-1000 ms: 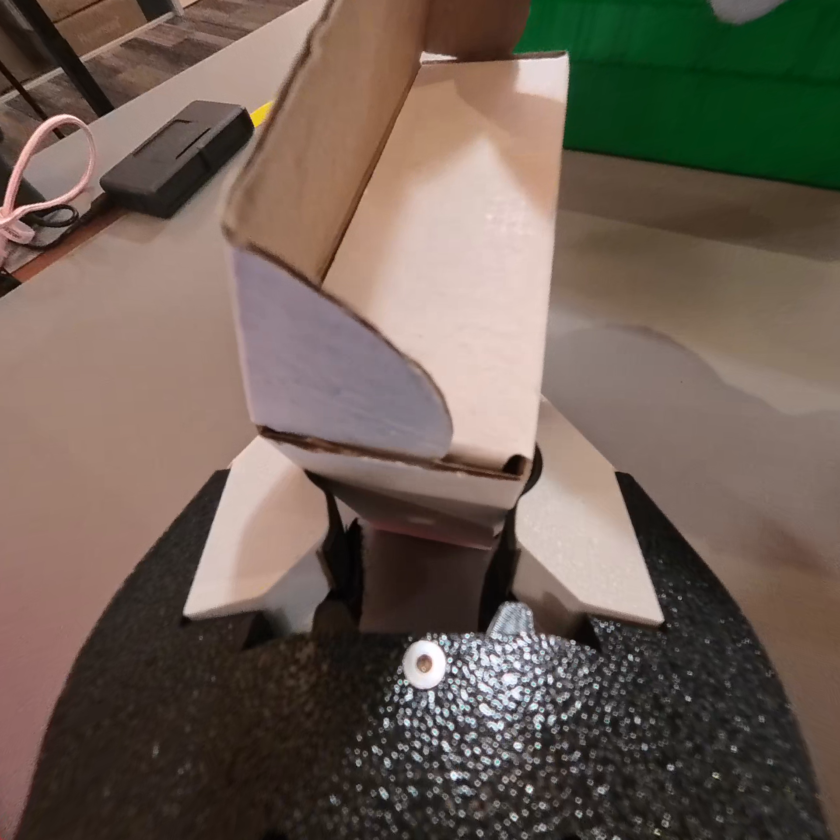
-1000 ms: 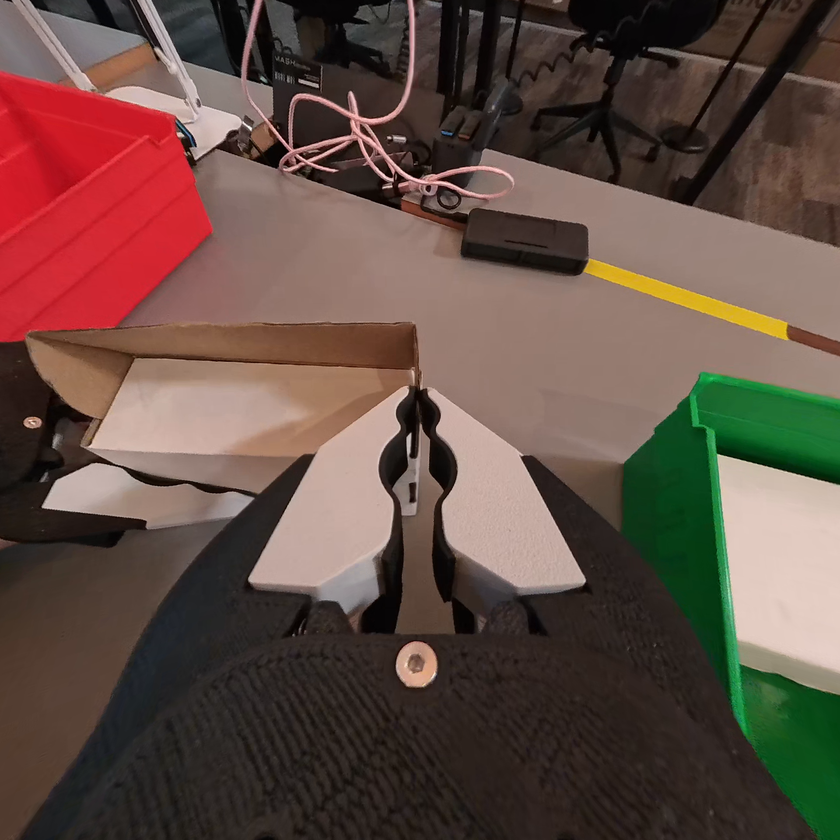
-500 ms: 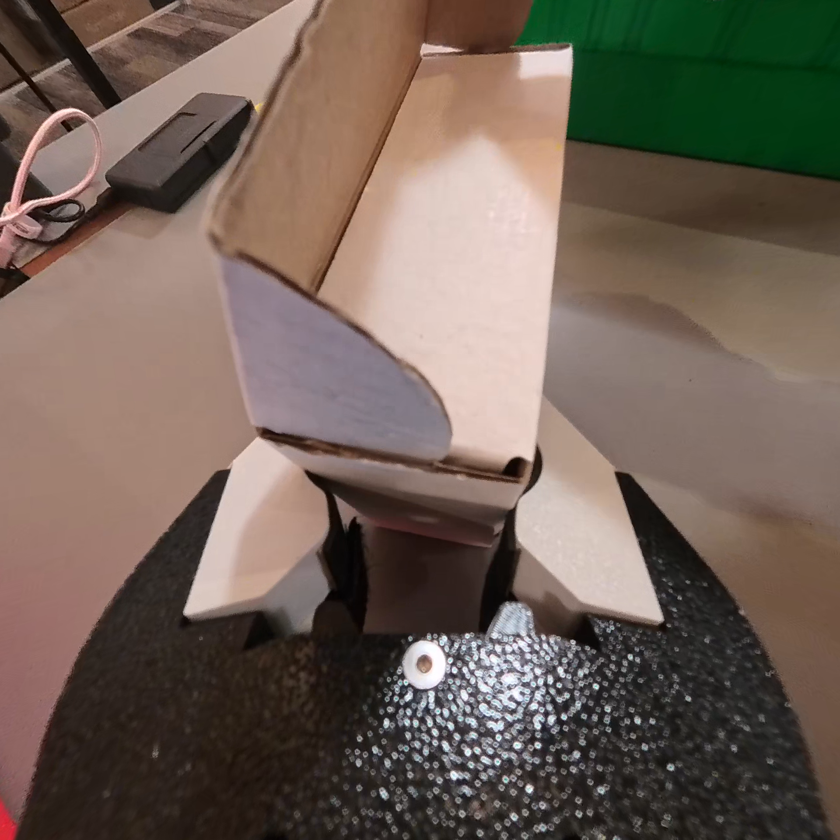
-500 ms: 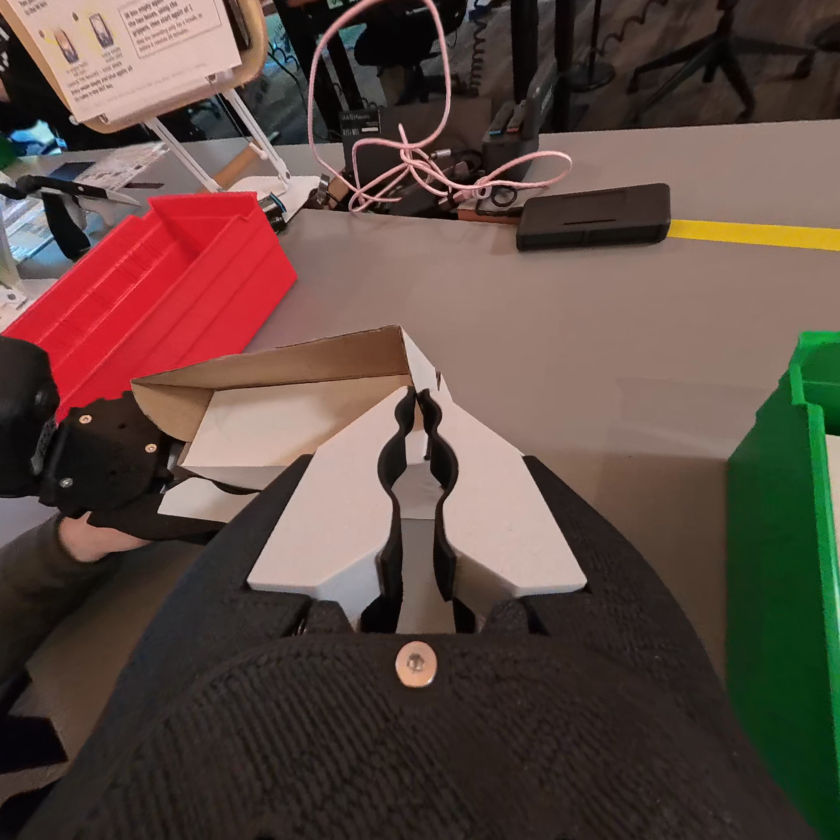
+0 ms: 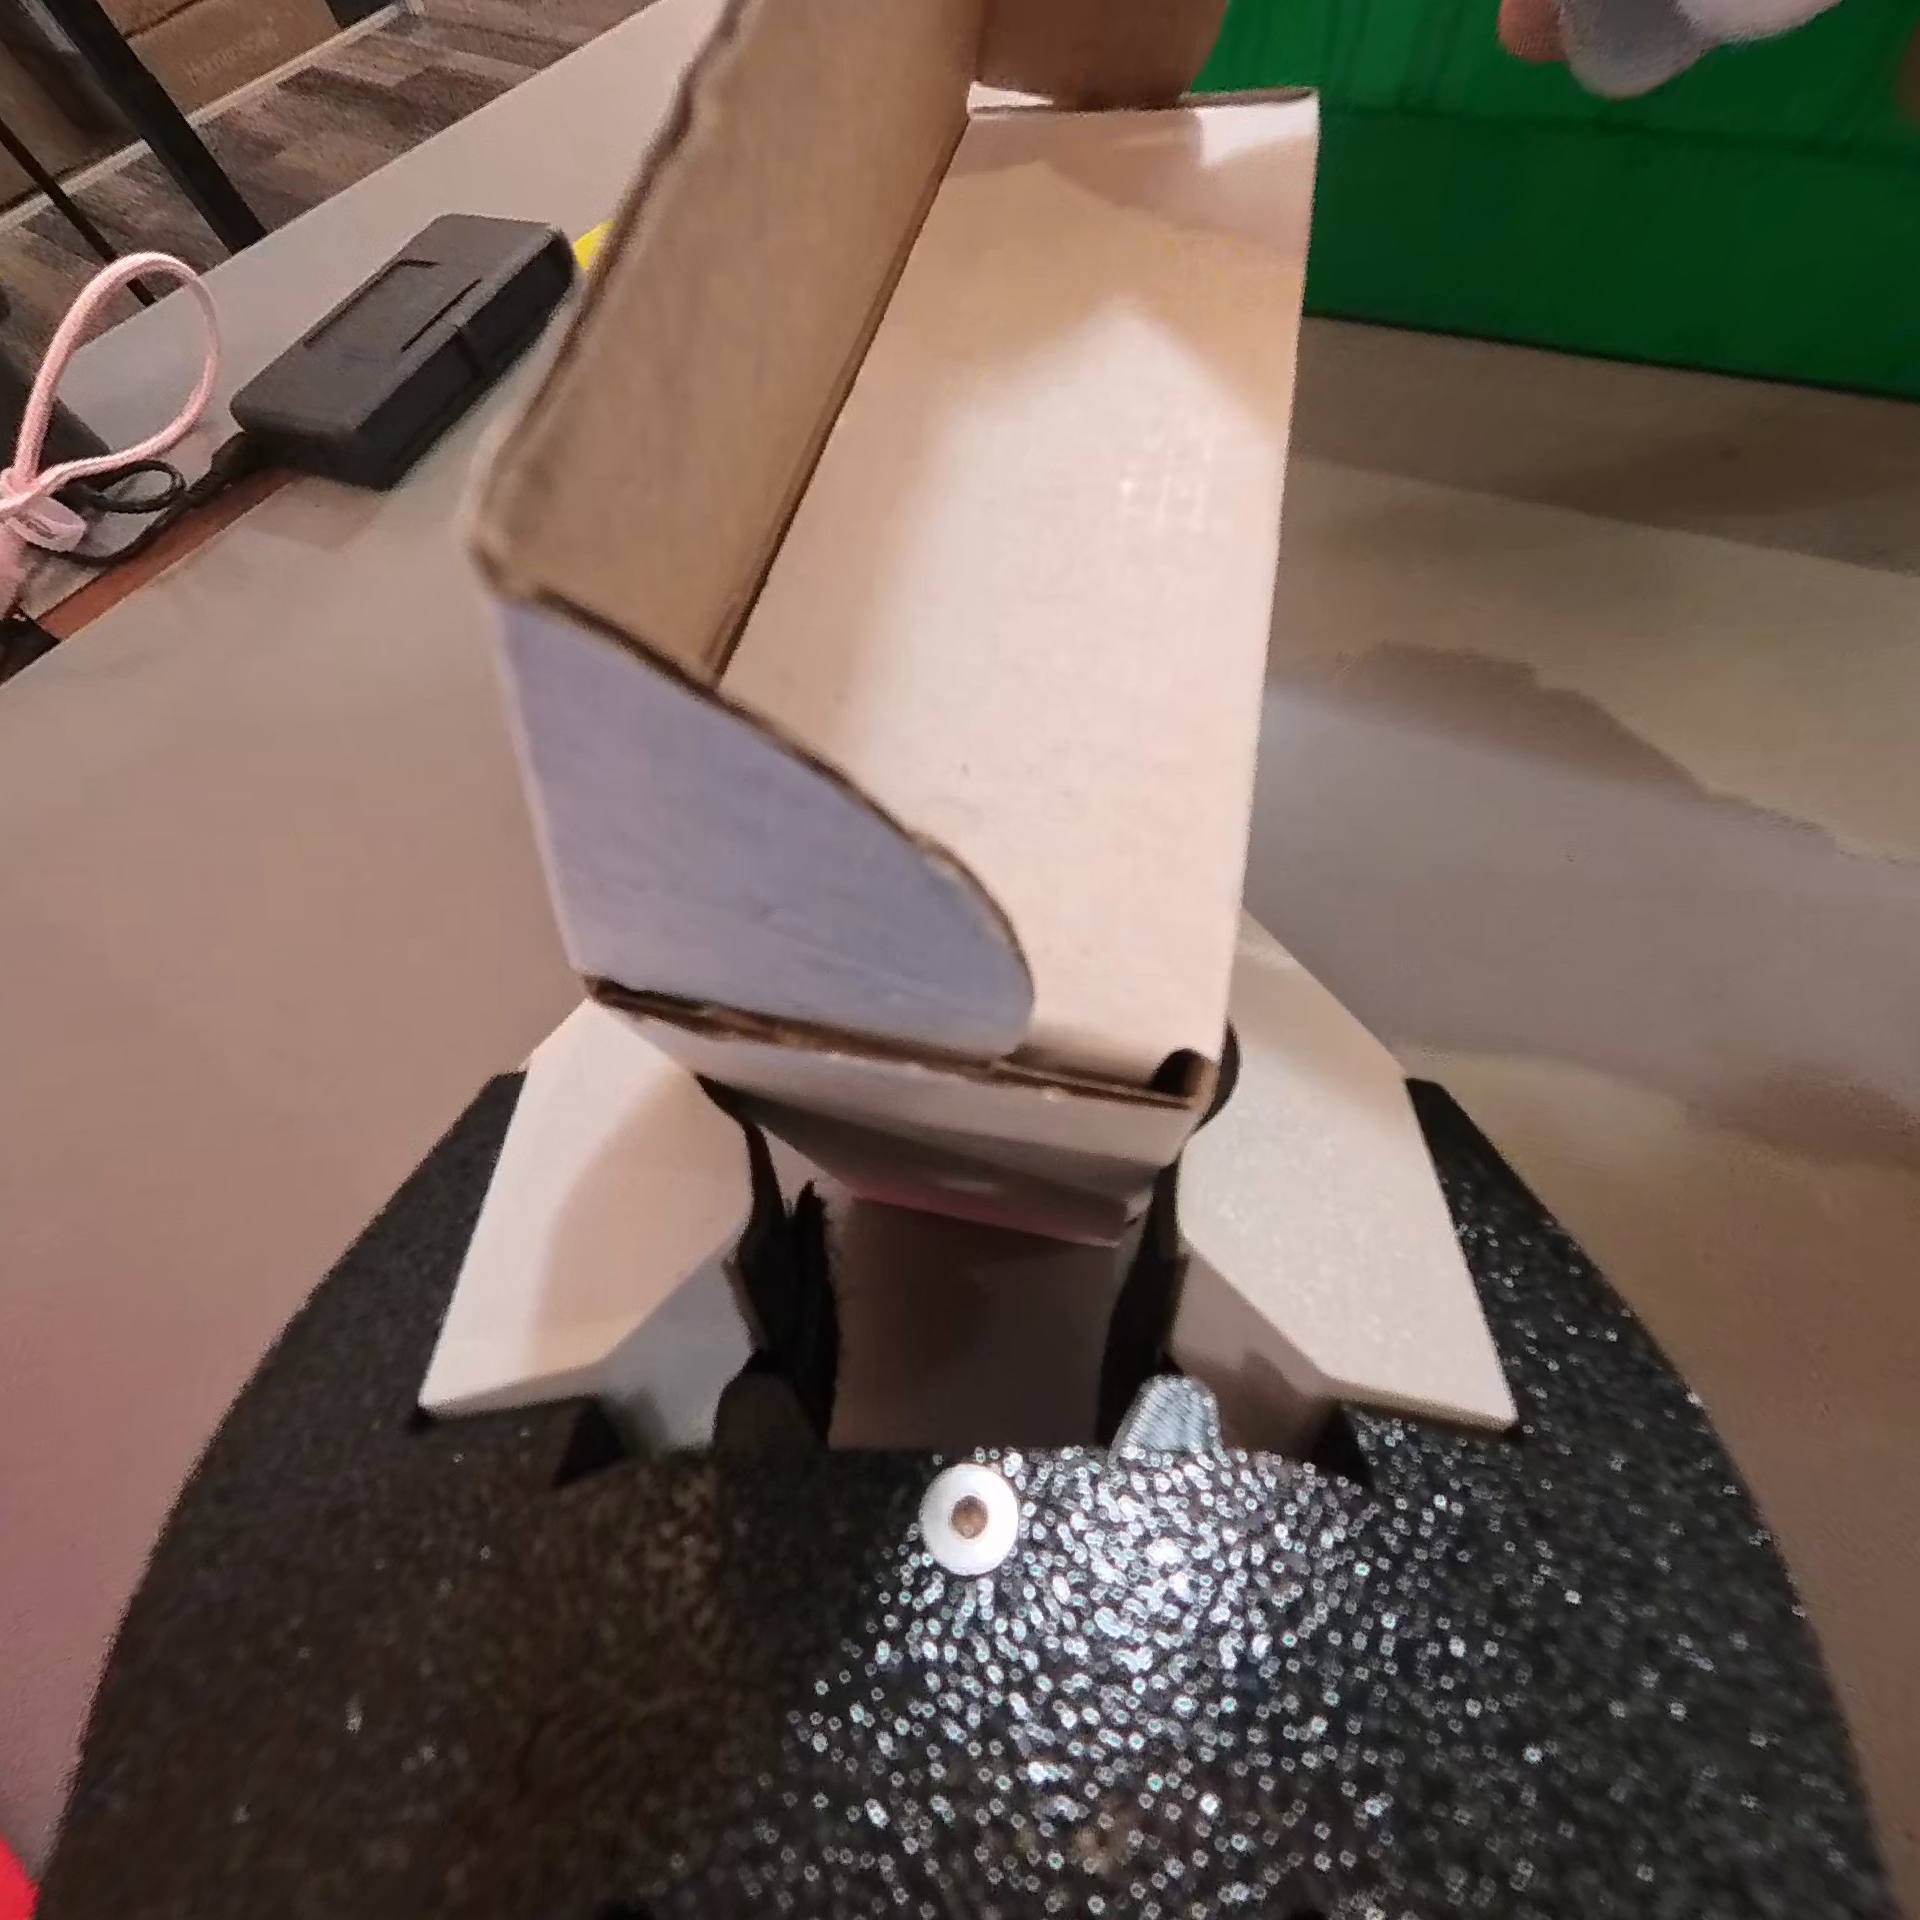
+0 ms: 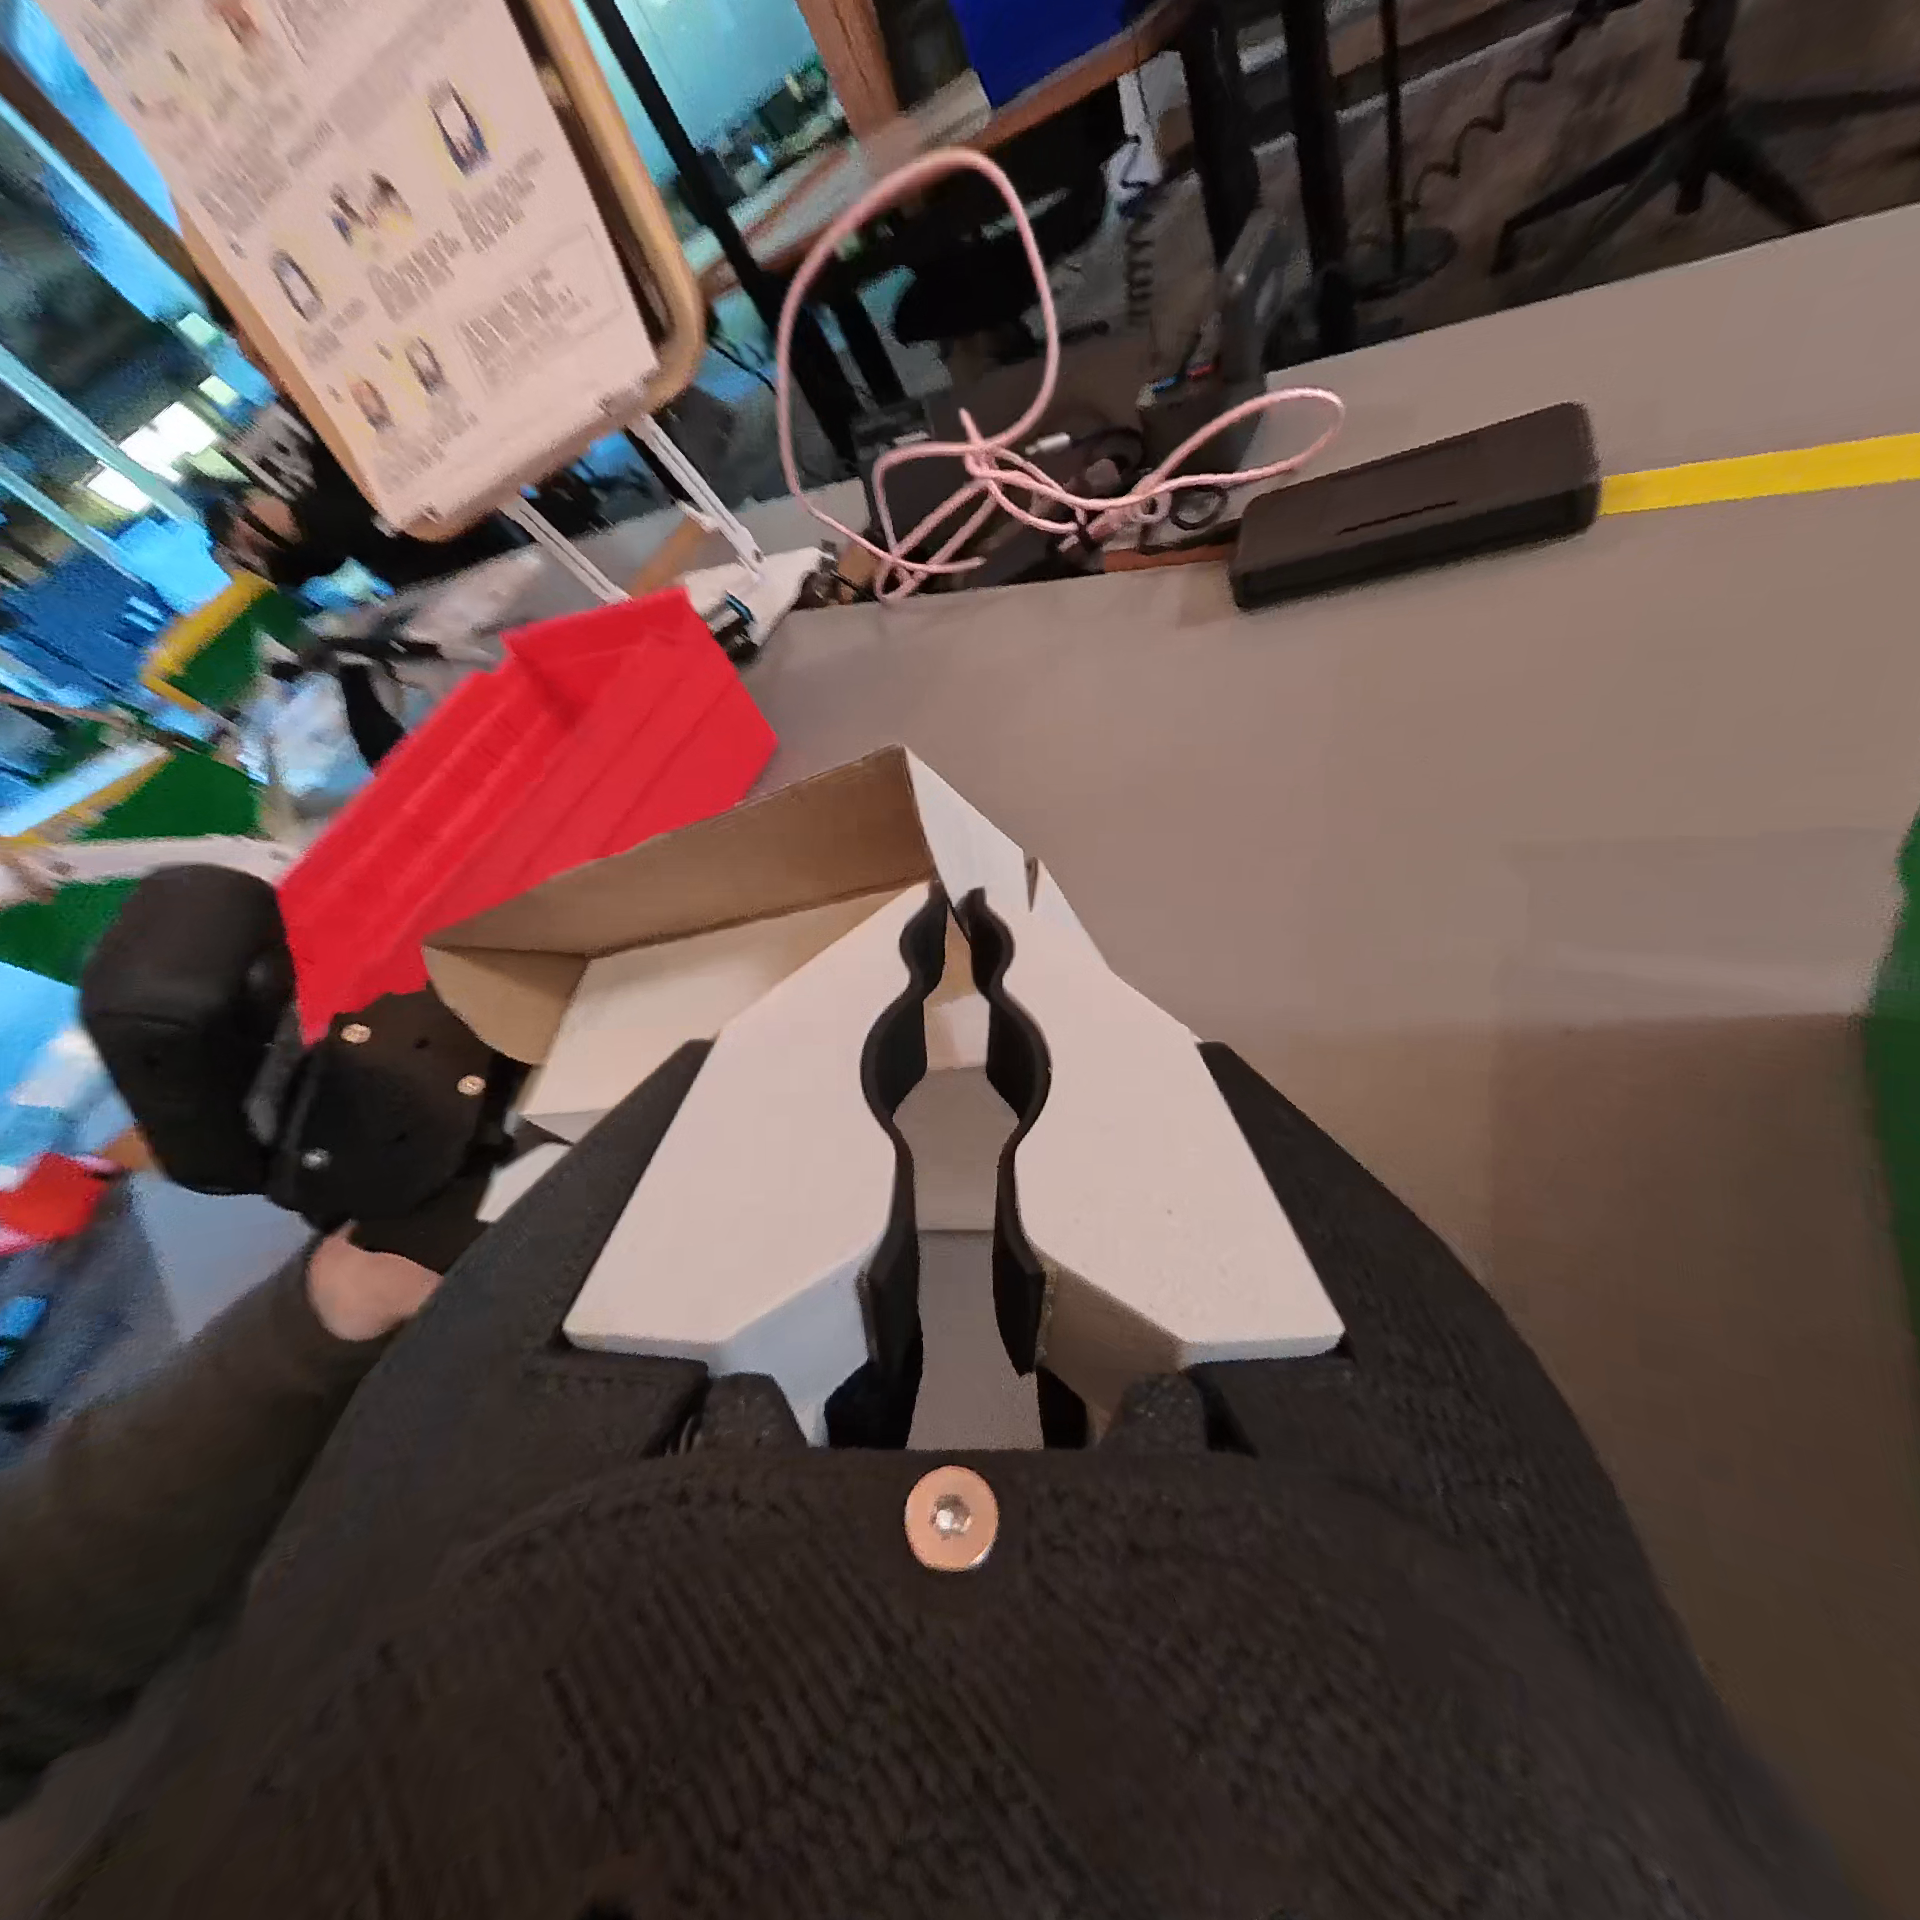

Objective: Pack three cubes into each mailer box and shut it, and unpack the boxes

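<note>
Printed sheet (image 6: 384,239) on a wood-framed stand, 11 o'clock in the right wrist view: small pictures with blocks of text, all blurred, none legible. Mailer box (image 5: 997,582), black device (image 6: 1423,514), red bin (image 6: 540,790) and green bin (image 5: 1621,187): no readable lettering or numbers.

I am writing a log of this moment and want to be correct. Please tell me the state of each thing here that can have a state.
mailer box: lid open, held off the table.
left hand-held gripper: jaws wide, gripping one end of the box.
right hand-held gripper: shut on the box's far end flap.
red bin: standing on the table; contents hidden.
</note>
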### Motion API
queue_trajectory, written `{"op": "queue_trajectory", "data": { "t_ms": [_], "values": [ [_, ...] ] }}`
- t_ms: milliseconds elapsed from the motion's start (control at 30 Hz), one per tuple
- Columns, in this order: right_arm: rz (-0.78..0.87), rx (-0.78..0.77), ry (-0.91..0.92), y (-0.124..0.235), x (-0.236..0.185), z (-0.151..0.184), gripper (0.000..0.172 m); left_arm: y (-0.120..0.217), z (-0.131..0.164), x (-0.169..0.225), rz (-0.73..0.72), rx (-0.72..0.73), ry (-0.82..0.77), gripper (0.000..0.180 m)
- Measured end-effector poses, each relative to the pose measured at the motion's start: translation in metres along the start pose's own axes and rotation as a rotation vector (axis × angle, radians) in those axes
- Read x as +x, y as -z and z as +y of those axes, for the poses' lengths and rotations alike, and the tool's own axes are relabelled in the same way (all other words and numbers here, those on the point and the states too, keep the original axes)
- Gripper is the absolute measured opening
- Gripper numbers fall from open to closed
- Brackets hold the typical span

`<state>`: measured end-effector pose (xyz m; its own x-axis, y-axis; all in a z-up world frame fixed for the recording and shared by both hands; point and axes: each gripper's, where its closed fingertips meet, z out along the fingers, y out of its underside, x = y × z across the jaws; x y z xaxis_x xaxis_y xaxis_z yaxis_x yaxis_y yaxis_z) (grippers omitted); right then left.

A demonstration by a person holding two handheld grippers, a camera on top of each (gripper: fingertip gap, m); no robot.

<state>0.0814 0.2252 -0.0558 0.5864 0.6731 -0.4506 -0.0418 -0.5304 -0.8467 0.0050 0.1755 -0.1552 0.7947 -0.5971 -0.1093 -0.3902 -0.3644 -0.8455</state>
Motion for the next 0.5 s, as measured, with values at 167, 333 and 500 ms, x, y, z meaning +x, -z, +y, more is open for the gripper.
{"op": "queue_trajectory", "data": {
  "t_ms": [167,333,500],
  "values": [
    [-0.057,0.054,-0.07,0.0,0.001,0.0,0.002,0.0,0.0,0.0,-0.005,-0.004,-0.002,0.081],
    [0.114,0.025,0.216,0.002,0.002,0.001,0.003,0.0,0.0,0.0,0.0,-0.001,-0.006,0.081],
    [0.2,0.038,0.435,0.0,0.002,-0.004,0.019,0.0,0.0,0.0,0.002,0.002,-0.008,0.082]
  ]
}}
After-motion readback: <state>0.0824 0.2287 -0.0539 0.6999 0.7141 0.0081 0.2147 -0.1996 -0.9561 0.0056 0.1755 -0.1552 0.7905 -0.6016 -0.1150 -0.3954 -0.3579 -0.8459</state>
